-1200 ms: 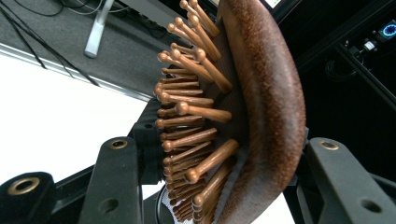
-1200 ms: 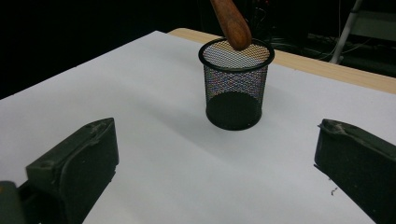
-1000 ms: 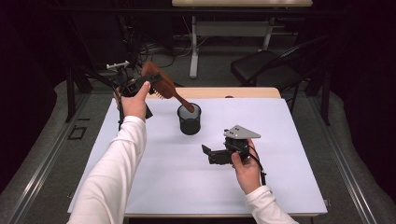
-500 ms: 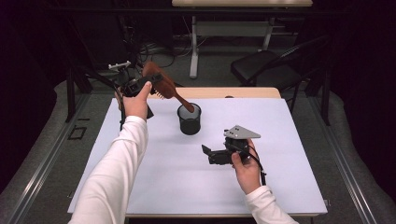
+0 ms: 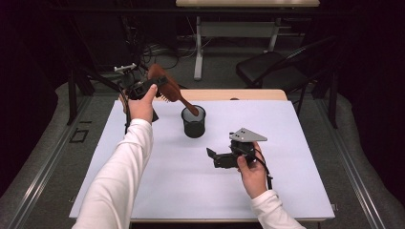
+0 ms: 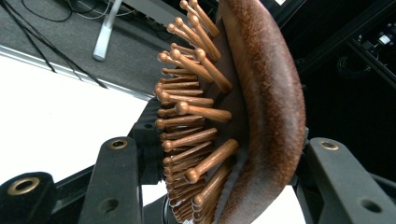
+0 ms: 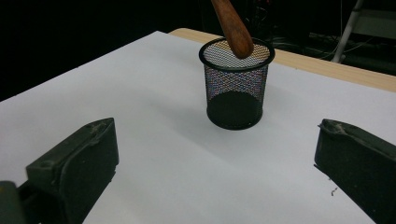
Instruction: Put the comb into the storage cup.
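Fingers of my left gripper (image 5: 155, 86) are clamping the head of a brown wooden hairbrush (image 5: 165, 86); in the left gripper view one finger (image 6: 112, 186) is pressing on the bristle side and the other (image 6: 348, 186) is sitting against the smooth rounded back of the brush (image 6: 261, 116). I am holding that gripper raised over the far left part of the counter (image 5: 143, 191), with my left hand (image 5: 142, 104) wrapped around its body. The brush is slanting down to the right, and its handle tip is sitting just inside the rim of a black mesh cup (image 5: 194, 122). The right gripper view is showing that handle tip (image 7: 233, 28) at the mouth of the cup (image 7: 236, 84), with the cup standing upright on the white counter (image 7: 140, 140) near its far edge.

Further right, I am resting my right gripper (image 5: 215, 157) low on the counter, well apart from the cup, with my right hand (image 5: 251, 171) around it and the grey three-cornered plate (image 5: 247, 137) on top. Its fingers (image 7: 74, 168) are standing wide apart and gripping nothing; they are pointing toward the cup, which is appearing between them farther off.
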